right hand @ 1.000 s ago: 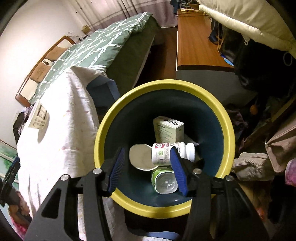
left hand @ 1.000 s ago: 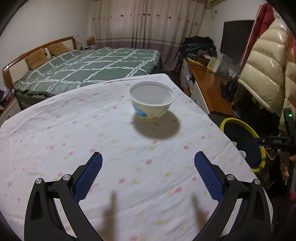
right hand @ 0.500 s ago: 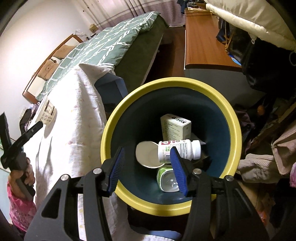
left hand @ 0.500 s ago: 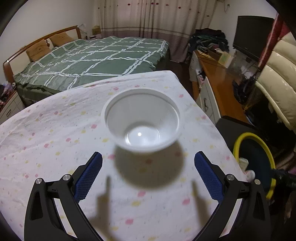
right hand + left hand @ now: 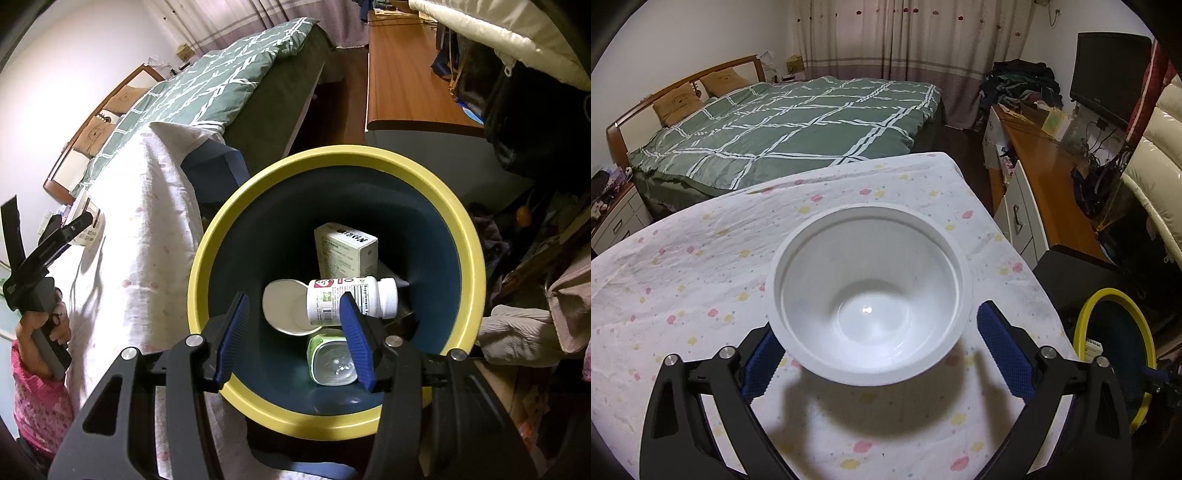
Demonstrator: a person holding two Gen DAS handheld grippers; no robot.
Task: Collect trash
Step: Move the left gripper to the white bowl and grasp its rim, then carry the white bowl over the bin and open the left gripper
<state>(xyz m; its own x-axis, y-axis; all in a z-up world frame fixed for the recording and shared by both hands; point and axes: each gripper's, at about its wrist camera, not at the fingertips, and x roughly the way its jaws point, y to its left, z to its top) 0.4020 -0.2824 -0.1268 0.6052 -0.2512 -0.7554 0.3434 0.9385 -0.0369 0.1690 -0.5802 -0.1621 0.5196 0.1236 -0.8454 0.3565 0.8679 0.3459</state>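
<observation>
- The white bowl (image 5: pixel 870 295) sits upright and empty on the tabletop (image 5: pixel 701 266), near its right edge, on a white cloth dotted pink and yellow.
- The left tool (image 5: pixel 875 345) reaches around it: the bowl sits between the two blue pads, and its jaws have just been closing in. The right pad (image 5: pixel 1004 350) shows a gap to the rim; the left pad is half hidden under the rim, so contact there is unclear.
- The bowl casts a dark shadow on the cloth toward the camera.
- Off the tabletop's right edge stands the bin (image 5: pixel 1086 325), yellow rim, dark inside.
- The right tool (image 5: pixel 295 328) hovers over that bin (image 5: pixel 332 162), jaws half apart, nothing between them.
- Down in the bin: a white bottle (image 5: pixel 332 299) on its side, a pale box (image 5: pixel 343 254), a round lid (image 5: pixel 284 306) and a green-rimmed container (image 5: pixel 330 356).
- Behind it all, a bed (image 5: pixel 783 125) with a green checked cover.
</observation>
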